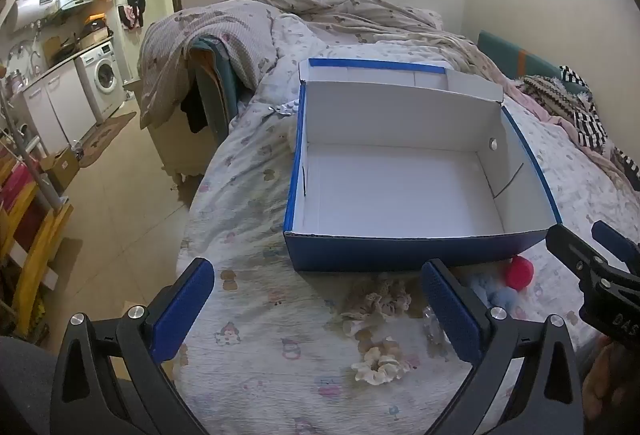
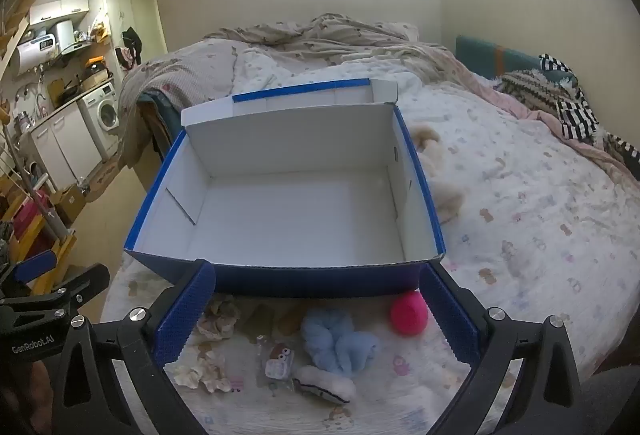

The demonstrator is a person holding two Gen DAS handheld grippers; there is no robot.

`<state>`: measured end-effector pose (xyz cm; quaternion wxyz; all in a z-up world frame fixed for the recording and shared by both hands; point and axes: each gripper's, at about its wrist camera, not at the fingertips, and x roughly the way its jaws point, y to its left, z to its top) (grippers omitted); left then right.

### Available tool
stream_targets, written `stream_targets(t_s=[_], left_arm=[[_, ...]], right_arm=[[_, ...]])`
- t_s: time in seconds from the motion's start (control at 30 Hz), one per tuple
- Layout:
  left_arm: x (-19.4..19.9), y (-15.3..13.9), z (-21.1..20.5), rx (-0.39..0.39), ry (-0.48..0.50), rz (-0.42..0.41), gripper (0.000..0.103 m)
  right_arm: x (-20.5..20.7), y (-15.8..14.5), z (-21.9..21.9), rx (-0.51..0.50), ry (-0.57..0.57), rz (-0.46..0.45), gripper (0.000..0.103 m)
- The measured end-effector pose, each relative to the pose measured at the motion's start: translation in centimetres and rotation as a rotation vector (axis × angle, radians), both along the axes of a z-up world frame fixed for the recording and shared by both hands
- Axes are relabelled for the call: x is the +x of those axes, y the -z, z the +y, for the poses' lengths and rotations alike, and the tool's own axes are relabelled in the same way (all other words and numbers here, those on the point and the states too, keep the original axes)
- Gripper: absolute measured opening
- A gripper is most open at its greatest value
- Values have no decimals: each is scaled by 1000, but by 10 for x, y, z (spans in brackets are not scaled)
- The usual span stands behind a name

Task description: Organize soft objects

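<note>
The soft things lie in a loose row on the patterned bed sheet (image 2: 540, 219), just ahead of both pairs of fingers and short of the open blue cardboard box with a white inside (image 2: 296, 219), which stands empty beyond them. The right gripper (image 2: 318, 319) hangs with its fingers spread wide, holding nothing; the fluffy pale-blue scrunchie (image 2: 338, 343) sits squarely between them, its bulk running across the gap, with the smooth round pink ball (image 2: 409, 313) by the right finger and a crumpled cream lace scrunchie (image 2: 200, 375) by the left. The left gripper (image 1: 318, 305), also wide and empty, is nearer the cream ruffled scrunchie (image 1: 378, 365). The blue piece looks plush and compressible, likely an easy pinch.
</note>
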<state>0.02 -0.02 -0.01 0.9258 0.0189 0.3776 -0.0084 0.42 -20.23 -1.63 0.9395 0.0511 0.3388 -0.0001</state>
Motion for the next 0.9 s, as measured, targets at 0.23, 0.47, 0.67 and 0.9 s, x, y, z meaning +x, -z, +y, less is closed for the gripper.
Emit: stream_targets(t_s=[0.23, 0.47, 0.67, 0.9], left_arm=[[1, 0, 1, -13, 0, 5, 103], [1, 1, 0, -15, -1, 10, 103], [-2, 3, -3, -12, 0, 10, 103], [-1, 6, 0, -11, -4, 8, 103]], right_arm=[[0, 1, 0, -4, 2, 6, 103], [1, 1, 0, -1, 1, 7, 103], [1, 1, 0, -1, 3, 7, 103], [1, 1, 0, -1, 2, 9, 103]])
